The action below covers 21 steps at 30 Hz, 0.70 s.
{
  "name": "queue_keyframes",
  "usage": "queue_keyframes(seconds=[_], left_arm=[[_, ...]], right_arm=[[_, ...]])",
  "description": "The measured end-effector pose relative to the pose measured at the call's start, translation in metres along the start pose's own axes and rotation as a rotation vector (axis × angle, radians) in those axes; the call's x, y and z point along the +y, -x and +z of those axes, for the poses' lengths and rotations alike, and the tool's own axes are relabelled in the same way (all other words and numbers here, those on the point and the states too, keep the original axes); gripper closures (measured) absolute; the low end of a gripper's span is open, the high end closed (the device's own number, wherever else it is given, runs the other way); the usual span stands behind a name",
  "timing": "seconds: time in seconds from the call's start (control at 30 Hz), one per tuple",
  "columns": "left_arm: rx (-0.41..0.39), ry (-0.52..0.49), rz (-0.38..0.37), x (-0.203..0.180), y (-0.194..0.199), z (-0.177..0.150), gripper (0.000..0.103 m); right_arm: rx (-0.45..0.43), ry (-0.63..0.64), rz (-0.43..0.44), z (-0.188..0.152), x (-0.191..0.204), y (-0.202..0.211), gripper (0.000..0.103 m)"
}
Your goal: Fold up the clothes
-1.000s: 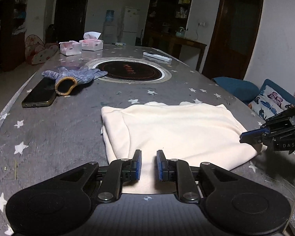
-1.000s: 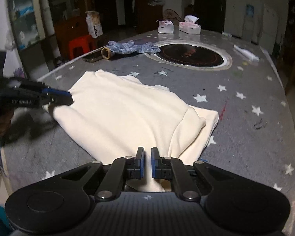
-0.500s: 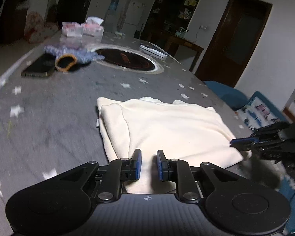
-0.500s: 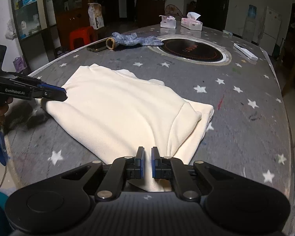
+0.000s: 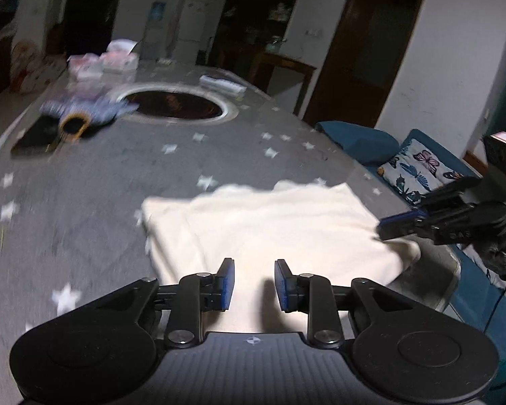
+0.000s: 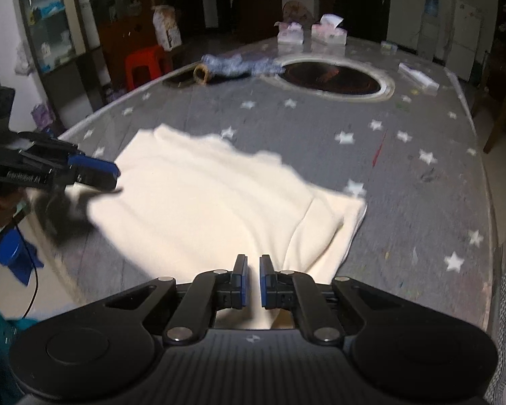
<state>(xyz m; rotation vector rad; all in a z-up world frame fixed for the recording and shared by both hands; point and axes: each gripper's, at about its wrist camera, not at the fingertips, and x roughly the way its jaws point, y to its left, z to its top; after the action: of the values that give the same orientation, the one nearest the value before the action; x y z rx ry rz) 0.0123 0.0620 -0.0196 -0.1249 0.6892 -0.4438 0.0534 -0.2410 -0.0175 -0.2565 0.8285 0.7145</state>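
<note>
Already folded into a compact rectangle, the cream garment [image 5: 270, 229] lies flat on the star-print table [image 5: 94, 182], on the near side of the round dark inset [image 5: 178, 104], close to the table edge you stand at. Use that inset as your landmark: the folded edge with the tucked sleeve [image 6: 324, 216] sits toward it, while the 2 near corners point back at you.

Your left gripper [image 5: 254, 283] hangs over the near hem with its blue pads clearly parted and nothing between them, so it is released. Your right gripper [image 6: 252, 281] sits at the opposite near corner with only a narrow slit between the pads; cloth lies under it, but I cannot tell whether any is pinched.

If 1 more fold is what you want, lower both sets of pads onto the near hem together, bite all layers at once, and carry the edge toward the inset in 1 level sweep so the stack does not skew. Both views are smeared by motion, so slow down before you close.

Farther out, beside the inset, lie a blue knit glove [image 5: 84, 114] and a dark phone [image 5: 33, 135]; beyond the inset are 2 tissue boxes [image 6: 310, 32], all well apart from the garment.
</note>
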Motion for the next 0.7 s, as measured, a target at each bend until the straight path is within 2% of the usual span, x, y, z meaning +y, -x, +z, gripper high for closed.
queue_keyframes(seconds=[0.17, 0.37, 0.5, 0.63, 0.7], left_arm=[[-0.009, -0.007, 0.023, 0.000, -0.024, 0.024, 0.075], [0.028, 0.043, 0.063, 0.015, -0.055, 0.039, 0.077], [0.058, 0.057, 0.093, 0.024, -0.072, 0.041, 0.078], [0.047, 0.070, 0.100, 0.028, -0.076, 0.043, 0.077], [0.044, 0.055, 0.110, 0.026, -0.076, 0.044, 0.077]], right_arm=[[-0.057, 0.005, -0.004, 0.024, -0.003, -0.018, 0.097], [-0.077, -0.036, 0.004, 0.046, -0.009, -0.053, 0.097], [-0.064, -0.048, -0.014, 0.049, -0.012, -0.071, 0.097], [-0.062, -0.047, -0.036, 0.049, -0.012, -0.078, 0.097], [-0.072, -0.034, -0.045, 0.050, -0.010, -0.075, 0.093]])
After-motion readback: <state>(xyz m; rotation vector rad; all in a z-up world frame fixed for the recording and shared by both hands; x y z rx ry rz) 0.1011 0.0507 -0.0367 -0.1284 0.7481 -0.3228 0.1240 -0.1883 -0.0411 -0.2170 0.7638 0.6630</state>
